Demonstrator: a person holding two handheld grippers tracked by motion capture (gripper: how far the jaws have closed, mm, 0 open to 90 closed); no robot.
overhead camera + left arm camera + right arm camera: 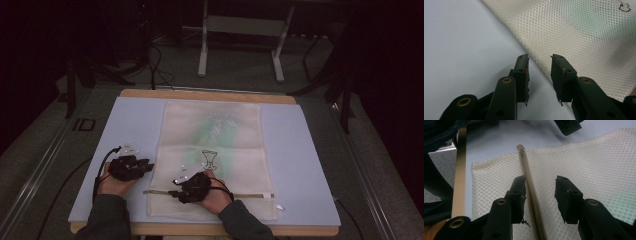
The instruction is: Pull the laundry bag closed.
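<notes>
Grippers poised at a zippered mesh bag (212,150) lying flat on a blue mat (300,150).
Left gripper (539,67), jaws parted and empty, hovers at the bag's left edge, seemingly to steady it; right gripper (540,187), likewise empty, straddles the zipper (529,185). Inside the bag, something green shows faintly.

My left tongs (131,167) and right tongs (192,186) are black, each topped with a pale grey three-cornered plate. A black cable (100,170) loops from the left one at lower left of the high view. Brass-ringed pivots (506,80) show on the matte black links. My sleeves (107,217) are dark grey-green.
</notes>
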